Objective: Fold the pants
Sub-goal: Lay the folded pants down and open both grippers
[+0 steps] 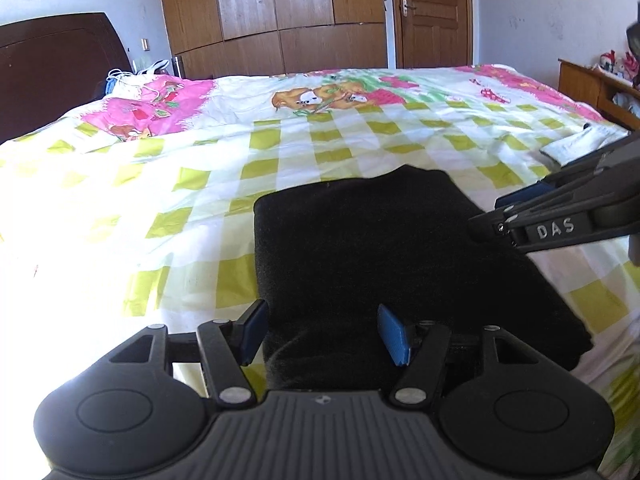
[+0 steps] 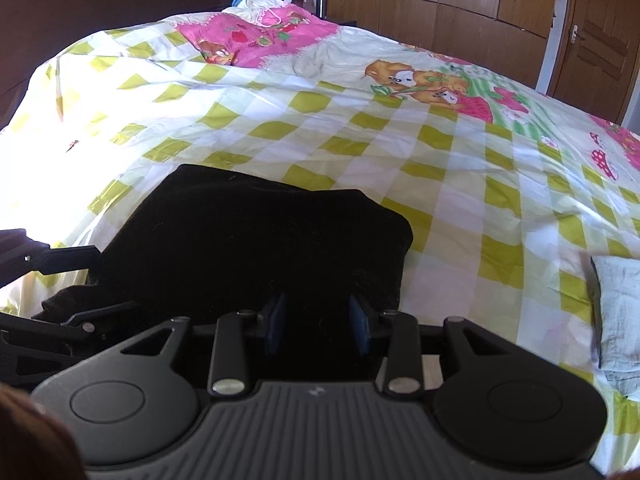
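The black pants (image 1: 360, 240) lie folded into a thick rectangle on the checked bedsheet (image 1: 160, 200). My left gripper (image 1: 322, 320) hovers over their near edge, its blue pads wide apart with only cloth below them, so it is open. From the right, my right gripper (image 1: 486, 226) reaches in with its tips at the pants' right edge. In the right wrist view the pants (image 2: 260, 232) fill the near middle. The right gripper (image 2: 320, 312) holds its pads a moderate gap apart above the dark cloth and clamps nothing. The left gripper (image 2: 108, 280) shows at the left edge.
A pale folded cloth (image 2: 618, 312) lies on the sheet to the right of the pants. A pink pillow (image 1: 152, 108) with a white cable sits near the dark headboard (image 1: 52, 68). Wooden wardrobes (image 1: 280, 12), a door (image 1: 432, 12) and a wooden shelf (image 1: 592, 84) stand beyond the bed.
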The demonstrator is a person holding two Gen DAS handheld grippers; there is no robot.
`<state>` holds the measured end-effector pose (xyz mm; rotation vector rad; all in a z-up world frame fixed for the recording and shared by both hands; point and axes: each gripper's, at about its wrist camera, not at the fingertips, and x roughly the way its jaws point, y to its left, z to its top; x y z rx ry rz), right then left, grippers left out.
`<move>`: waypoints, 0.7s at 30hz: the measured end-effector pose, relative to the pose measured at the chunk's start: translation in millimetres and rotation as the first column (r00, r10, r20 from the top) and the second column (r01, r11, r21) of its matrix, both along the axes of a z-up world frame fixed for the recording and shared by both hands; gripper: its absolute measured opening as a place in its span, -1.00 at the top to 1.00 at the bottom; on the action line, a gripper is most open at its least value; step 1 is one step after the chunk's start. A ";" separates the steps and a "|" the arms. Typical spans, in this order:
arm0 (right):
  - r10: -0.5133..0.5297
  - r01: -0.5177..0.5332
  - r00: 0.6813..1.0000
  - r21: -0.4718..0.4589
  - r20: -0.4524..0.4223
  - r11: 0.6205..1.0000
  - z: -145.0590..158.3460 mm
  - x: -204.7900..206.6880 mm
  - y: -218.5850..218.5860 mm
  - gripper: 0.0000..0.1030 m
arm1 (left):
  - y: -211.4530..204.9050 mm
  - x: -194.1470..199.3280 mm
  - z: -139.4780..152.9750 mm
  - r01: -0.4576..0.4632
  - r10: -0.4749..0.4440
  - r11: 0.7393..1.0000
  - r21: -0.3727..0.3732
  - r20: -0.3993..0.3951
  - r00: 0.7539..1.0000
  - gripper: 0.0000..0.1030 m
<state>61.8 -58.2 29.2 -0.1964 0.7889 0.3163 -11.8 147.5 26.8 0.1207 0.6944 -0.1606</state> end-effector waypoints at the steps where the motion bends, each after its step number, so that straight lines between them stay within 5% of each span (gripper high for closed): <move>1: -0.001 0.001 1.000 0.004 0.004 1.000 1.7 -3.8 -1.2 0.30 | -1.3 -2.7 2.8 -0.009 0.009 1.000 -0.014 -0.002 1.000 -0.45; 7: -0.001 0.001 1.000 0.030 0.008 1.000 8.6 -27.9 -9.1 0.29 | -16.9 -15.1 15.4 -0.097 0.097 0.995 -0.006 0.058 0.994 -0.95; 16: -0.012 0.012 1.000 0.043 0.004 0.999 9.3 -53.4 -20.1 0.27 | -40.6 -28.5 12.7 -0.114 0.111 0.992 0.061 0.054 0.992 -1.00; 21: -0.029 0.029 1.000 0.057 0.000 0.998 7.6 -59.5 -26.8 0.26 | -43.7 -31.9 7.9 -0.114 0.113 0.993 0.027 0.016 0.993 -1.00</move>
